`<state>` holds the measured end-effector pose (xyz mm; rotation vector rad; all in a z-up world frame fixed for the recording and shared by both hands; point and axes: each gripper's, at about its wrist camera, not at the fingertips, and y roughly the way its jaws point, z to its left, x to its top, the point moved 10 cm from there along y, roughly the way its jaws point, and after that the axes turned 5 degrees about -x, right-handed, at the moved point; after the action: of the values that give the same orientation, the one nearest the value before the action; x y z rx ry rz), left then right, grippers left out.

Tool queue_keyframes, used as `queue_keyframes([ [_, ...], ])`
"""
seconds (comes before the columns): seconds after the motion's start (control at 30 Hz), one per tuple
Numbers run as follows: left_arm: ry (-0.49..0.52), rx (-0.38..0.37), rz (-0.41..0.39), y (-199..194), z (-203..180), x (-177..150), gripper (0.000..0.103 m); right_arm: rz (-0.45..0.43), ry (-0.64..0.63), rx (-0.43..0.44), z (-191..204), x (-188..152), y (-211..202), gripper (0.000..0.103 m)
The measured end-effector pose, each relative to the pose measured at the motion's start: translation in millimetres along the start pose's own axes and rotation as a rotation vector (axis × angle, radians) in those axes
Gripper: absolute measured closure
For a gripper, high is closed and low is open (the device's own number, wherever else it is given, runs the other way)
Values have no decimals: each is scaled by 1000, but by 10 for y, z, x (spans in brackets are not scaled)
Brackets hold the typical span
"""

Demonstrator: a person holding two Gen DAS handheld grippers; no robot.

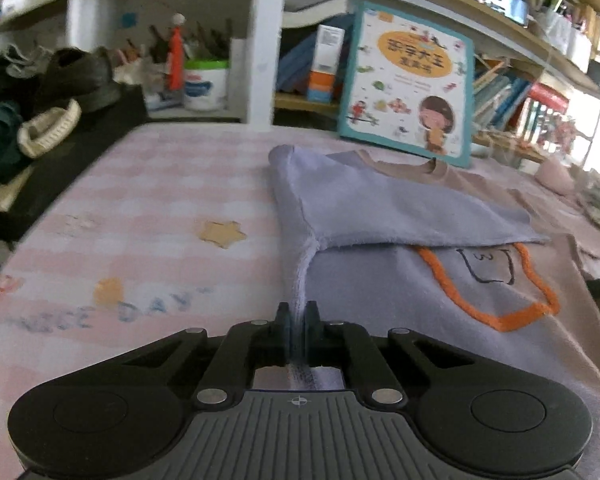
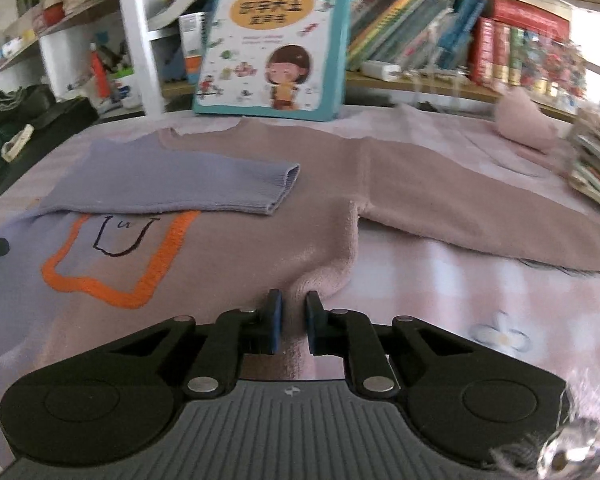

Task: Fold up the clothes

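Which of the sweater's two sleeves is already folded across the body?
The lavender sleeve, lying across the chest; the pink sleeve is spread out sideways on the table.

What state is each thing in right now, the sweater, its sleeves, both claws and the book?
Sweater: flat, face up.
Purple sleeve: folded across chest.
Pink sleeve: spread out, unfolded.
Left claw: shut on purple edge.
Right claw: shut on pink edge.
Picture book: upright, closed.
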<state>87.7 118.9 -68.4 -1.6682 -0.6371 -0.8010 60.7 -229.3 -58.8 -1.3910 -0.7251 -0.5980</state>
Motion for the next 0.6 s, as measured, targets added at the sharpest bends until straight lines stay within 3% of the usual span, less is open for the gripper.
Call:
queue_keyframes([
  [0.23, -29, 62, -18, -43, 286, 79, 98, -12, -58, 45, 322, 126, 152, 91],
  [0.4, -40, 73, -8, -22, 329, 60, 97, -15, -58, 53, 342, 125, 154, 91],
  [0.5, -22, 114, -9, -43, 318, 75, 86, -10, -29, 57, 280, 111, 137, 90],
  [0.57, -14, 143, -21, -96, 302, 100, 61, -20, -23, 44, 221, 107, 96, 80],
  [0.6, -7, 151, -30, -127, 282, 117, 54, -29, -22, 35, 189, 104, 69, 75],
])
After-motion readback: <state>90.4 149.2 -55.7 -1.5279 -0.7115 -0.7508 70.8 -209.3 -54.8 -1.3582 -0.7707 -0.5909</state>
